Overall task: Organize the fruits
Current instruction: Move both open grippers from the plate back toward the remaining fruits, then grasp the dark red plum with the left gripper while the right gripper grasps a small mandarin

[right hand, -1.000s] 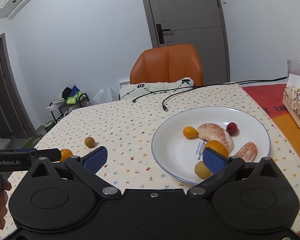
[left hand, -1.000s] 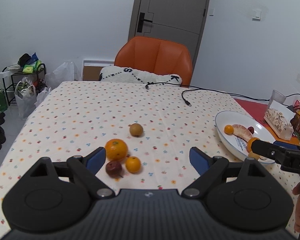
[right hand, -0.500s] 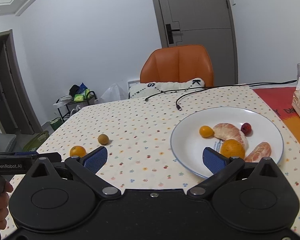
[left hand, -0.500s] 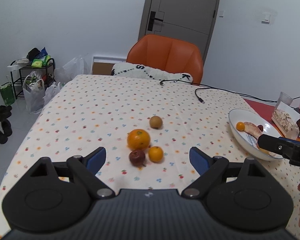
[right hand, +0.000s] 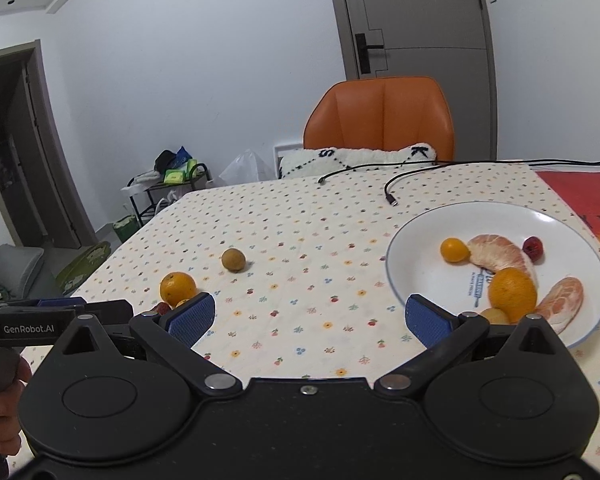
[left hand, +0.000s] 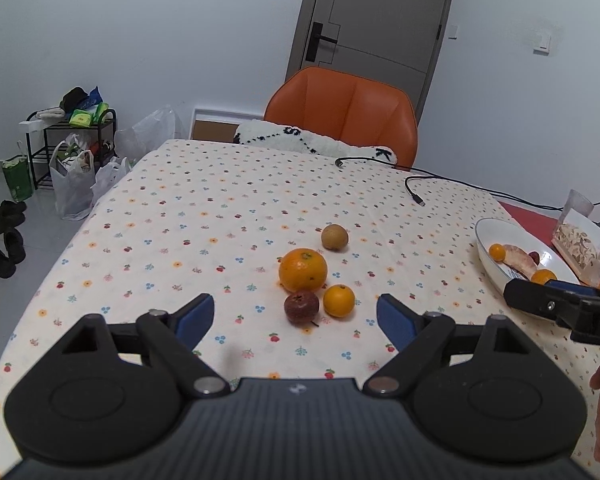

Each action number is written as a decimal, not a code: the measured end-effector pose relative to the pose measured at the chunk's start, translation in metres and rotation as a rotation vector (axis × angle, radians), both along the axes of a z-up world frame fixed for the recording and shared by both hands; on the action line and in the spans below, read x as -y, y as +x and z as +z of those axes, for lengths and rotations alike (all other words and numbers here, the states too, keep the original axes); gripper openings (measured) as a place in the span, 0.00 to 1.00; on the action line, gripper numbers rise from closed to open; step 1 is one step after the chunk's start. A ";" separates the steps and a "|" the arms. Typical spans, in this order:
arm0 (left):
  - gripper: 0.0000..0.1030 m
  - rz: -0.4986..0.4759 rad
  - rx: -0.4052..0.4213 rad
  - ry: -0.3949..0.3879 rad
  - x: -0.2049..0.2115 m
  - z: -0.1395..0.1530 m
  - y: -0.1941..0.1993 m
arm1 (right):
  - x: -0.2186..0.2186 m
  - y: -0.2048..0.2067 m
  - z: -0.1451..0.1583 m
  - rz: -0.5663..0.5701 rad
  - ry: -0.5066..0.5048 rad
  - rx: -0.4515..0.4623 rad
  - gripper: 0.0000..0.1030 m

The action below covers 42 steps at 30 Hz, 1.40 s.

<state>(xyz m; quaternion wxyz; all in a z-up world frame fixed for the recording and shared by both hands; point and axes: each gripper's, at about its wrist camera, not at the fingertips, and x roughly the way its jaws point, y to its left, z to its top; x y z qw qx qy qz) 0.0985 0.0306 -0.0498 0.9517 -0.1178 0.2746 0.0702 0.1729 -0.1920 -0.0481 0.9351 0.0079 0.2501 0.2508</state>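
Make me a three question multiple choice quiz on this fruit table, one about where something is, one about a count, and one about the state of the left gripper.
1. Where is the brown round fruit?
A. on the white plate
B. on the tablecloth beyond the big orange
C. on the orange chair

2. How many fruits lie loose on the tablecloth?
A. two
B. four
C. six

3. How is the left gripper?
A. open and empty
B. shut on a fruit
C. out of view

Answers:
1. B: it sits alone, beyond the big orange, away from the white plate.
2. B: brown fruit, big orange, small orange and dark red fruit.
3. A: its blue fingers stand wide apart with nothing between them.
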 end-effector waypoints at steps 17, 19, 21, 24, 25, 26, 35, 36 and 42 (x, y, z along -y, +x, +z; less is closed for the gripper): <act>0.52 -0.006 -0.019 -0.029 -0.008 -0.020 0.022 | -0.026 0.010 -0.014 0.091 -0.004 -0.054 0.91; 0.51 -0.006 -0.023 -0.032 -0.009 -0.021 0.024 | -0.027 0.012 -0.015 0.093 -0.004 -0.061 0.91; 0.49 -0.010 -0.028 -0.036 -0.010 -0.023 0.027 | -0.028 0.014 -0.017 0.094 -0.004 -0.067 0.91; 0.48 -0.019 -0.034 -0.037 -0.010 -0.026 0.031 | -0.031 0.018 -0.019 0.099 -0.008 -0.076 0.91; 0.48 -0.024 -0.037 -0.038 -0.010 -0.028 0.033 | -0.032 0.019 -0.020 0.101 -0.009 -0.078 0.91; 0.47 -0.029 -0.041 -0.040 -0.010 -0.029 0.034 | -0.033 0.020 -0.020 0.103 -0.009 -0.080 0.91; 0.22 -0.057 -0.040 -0.058 -0.014 -0.031 0.039 | -0.045 0.028 -0.023 0.129 -0.013 -0.106 0.81; 0.22 -0.059 -0.041 -0.059 -0.014 -0.031 0.039 | -0.047 0.029 -0.023 0.132 -0.012 -0.109 0.81; 0.22 -0.046 -0.041 -0.063 -0.023 -0.028 0.035 | -0.059 0.032 -0.026 0.156 -0.015 -0.122 0.79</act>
